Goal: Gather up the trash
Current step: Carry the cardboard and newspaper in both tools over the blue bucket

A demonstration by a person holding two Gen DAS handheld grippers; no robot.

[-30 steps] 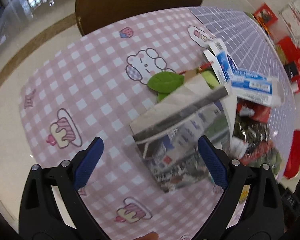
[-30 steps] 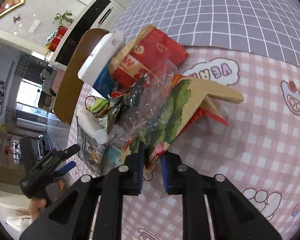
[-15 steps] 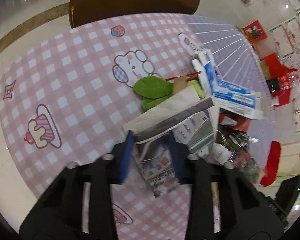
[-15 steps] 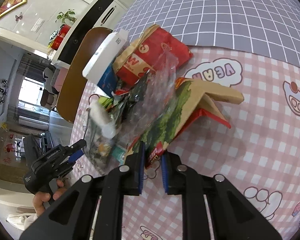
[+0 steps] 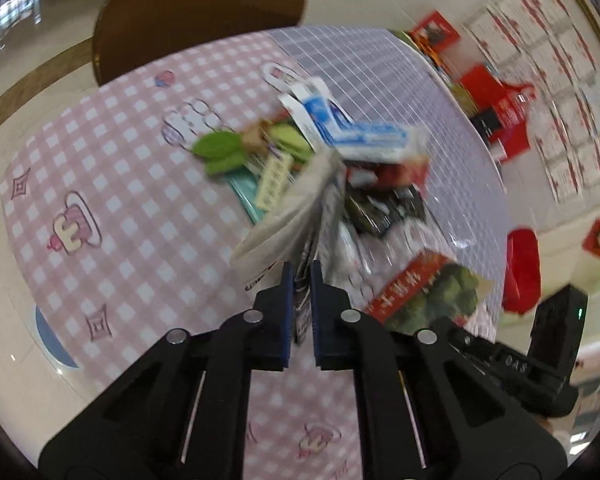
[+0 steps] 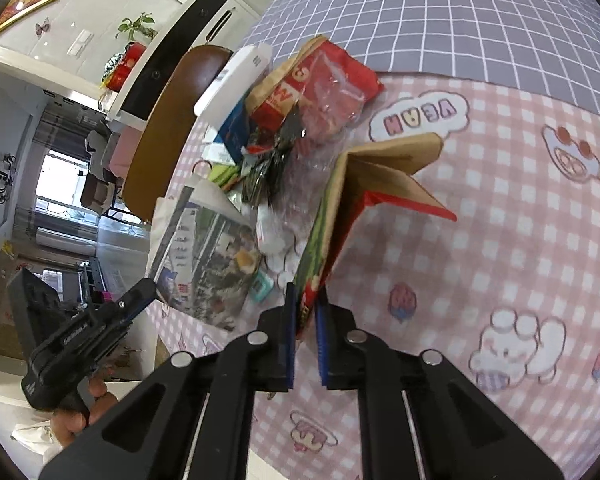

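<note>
From the left wrist view, the left gripper [image 5: 301,280] has just been closing, and its blue fingers [image 5: 287,292] now pinch the near edge of a folded newspaper [image 5: 300,204], which tilts up off the pink checked bench [image 5: 120,200]. Behind it lies the trash pile: a green leaf [image 5: 220,146], a blue and white box [image 5: 364,136] and dark wrappers [image 5: 384,208].

From the right wrist view, the right gripper [image 6: 305,312] has its fingers [image 6: 289,320] drawn narrow on the lower edge of a flattened cardboard carton [image 6: 340,216] printed green and red, standing tilted against the pile. A red snack bag [image 6: 328,80] and clear plastic [image 6: 300,184] lie beyond. At the left a hand [image 6: 80,412] holds the other gripper at the newspaper.
</note>
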